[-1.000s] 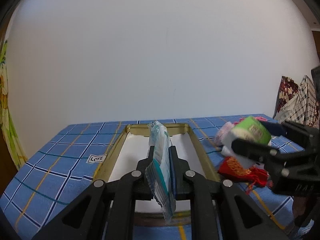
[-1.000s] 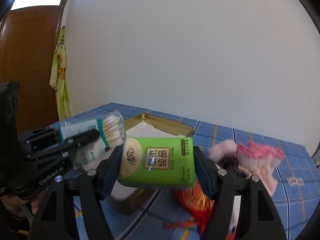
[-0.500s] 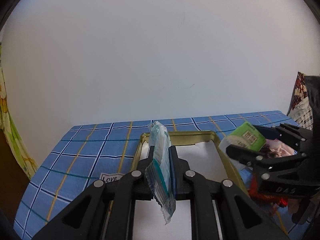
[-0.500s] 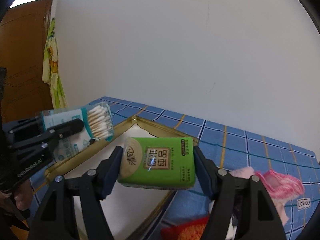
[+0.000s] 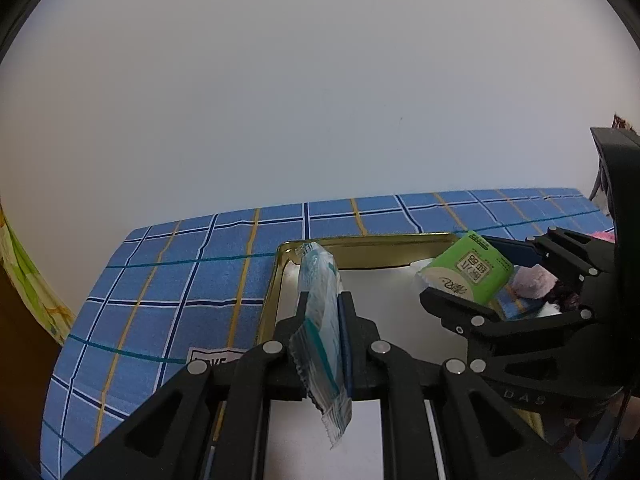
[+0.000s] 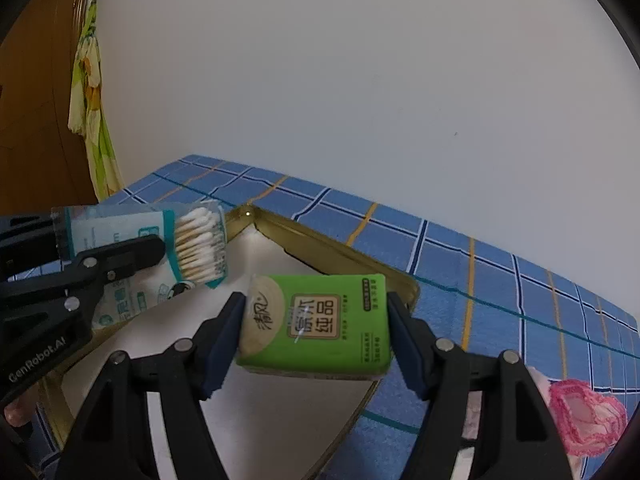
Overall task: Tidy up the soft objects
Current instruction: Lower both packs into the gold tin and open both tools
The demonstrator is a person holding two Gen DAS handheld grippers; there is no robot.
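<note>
At the far left a yellow-green cloth (image 6: 90, 92) hangs by a wooden door (image 6: 36, 92). The left gripper (image 5: 325, 312) is clamped tight on a clear bag of cotton swabs (image 5: 322, 332), held edge-up above the left part of the gold-rimmed tray (image 5: 360, 239). The tray lies on a blue checked tablecloth (image 5: 180, 280). To its right, the right gripper (image 6: 316, 316) pinches a green tissue pack (image 6: 320, 324) by its ends over the tray's far right corner. A pink lacy cloth (image 6: 584, 416) lies on the tablecloth, right of the tray.
</note>
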